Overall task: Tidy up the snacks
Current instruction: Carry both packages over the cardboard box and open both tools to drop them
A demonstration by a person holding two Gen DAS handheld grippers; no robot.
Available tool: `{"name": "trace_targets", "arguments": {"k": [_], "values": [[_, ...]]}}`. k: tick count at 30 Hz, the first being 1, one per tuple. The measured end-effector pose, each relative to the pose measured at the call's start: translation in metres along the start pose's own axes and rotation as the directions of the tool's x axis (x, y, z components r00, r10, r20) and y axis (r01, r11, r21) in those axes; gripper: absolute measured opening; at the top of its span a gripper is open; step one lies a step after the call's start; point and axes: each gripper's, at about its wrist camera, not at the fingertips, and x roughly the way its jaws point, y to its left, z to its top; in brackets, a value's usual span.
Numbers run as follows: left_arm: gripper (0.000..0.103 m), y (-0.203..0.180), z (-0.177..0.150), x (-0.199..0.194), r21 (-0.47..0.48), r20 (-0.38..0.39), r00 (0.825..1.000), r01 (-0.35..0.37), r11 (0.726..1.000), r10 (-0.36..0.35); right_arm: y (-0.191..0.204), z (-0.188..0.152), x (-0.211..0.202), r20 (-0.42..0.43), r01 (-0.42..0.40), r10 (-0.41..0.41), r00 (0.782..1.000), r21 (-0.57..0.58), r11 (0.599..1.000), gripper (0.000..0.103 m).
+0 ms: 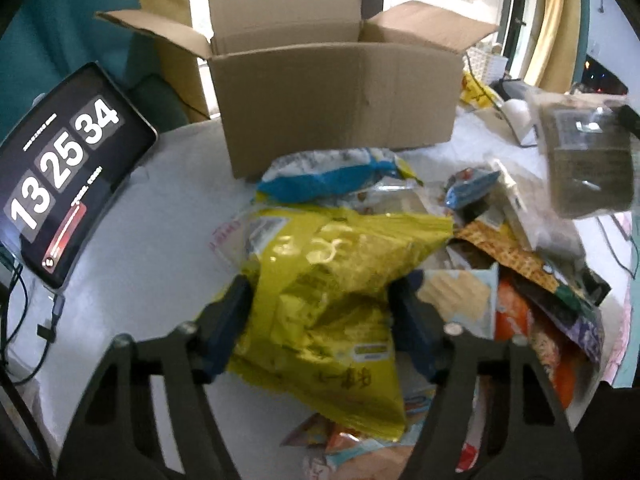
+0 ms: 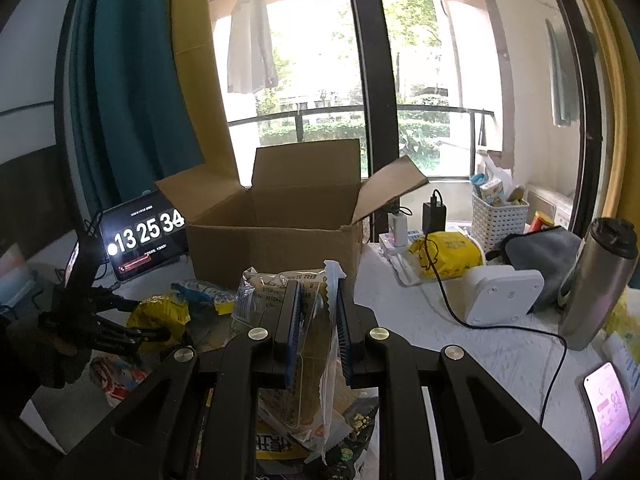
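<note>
Yellow-green chip bag (image 1: 332,312), crinkled, sits atop the snack pile (image 1: 532,300) w/ a blue-white bag (image 1: 332,176) just behind it, near the cardboard box (image 1: 336,104). Box is upright, flaps open, at back of the white bench (image 1: 152,248). Clear packet (image 2: 316,320), edge-up, is off the pile in front of the box; contents blurry.

You are working in a lived-in home, at a white table (image 2: 460,320) set against a glass balcony door (image 2: 364,80). Beyond the door, a shirt (image 2: 250,48) hangs drying above the railing, with trees behind. Teal and yellow curtains (image 2: 132,92) frame the door's left side. Near the door, the table holds a white basket (image 2: 498,216) of household bits, a charger (image 2: 434,212) and a steel flask (image 2: 598,280).
</note>
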Motion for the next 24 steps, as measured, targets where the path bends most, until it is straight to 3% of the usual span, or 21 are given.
{"name": "trace_targets", "arguments": {"k": [11, 18, 24], "values": [[0.061, 0.011, 0.006, -0.058, -0.115, 0.159, 0.987, 0.035, 0.993, -0.017, 0.004, 0.025, 0.015, 0.033, -0.006, 0.007, 0.999, -0.051, 0.999, 0.018], [0.061, 0.018, 0.031, -0.099, -0.160, 0.307, 0.951, 0.007, 0.987, 0.043, 0.001, 0.046, 0.025, 0.089, -0.015, 0.022, 0.996, -0.077, 0.997, 0.018], [0.061, 0.025, 0.066, -0.106, -0.188, 0.389, 0.917, -0.007, 0.982, 0.081, -0.007, 0.070, 0.037, 0.143, -0.015, 0.029, 0.989, -0.098, 0.995, 0.018]]}}
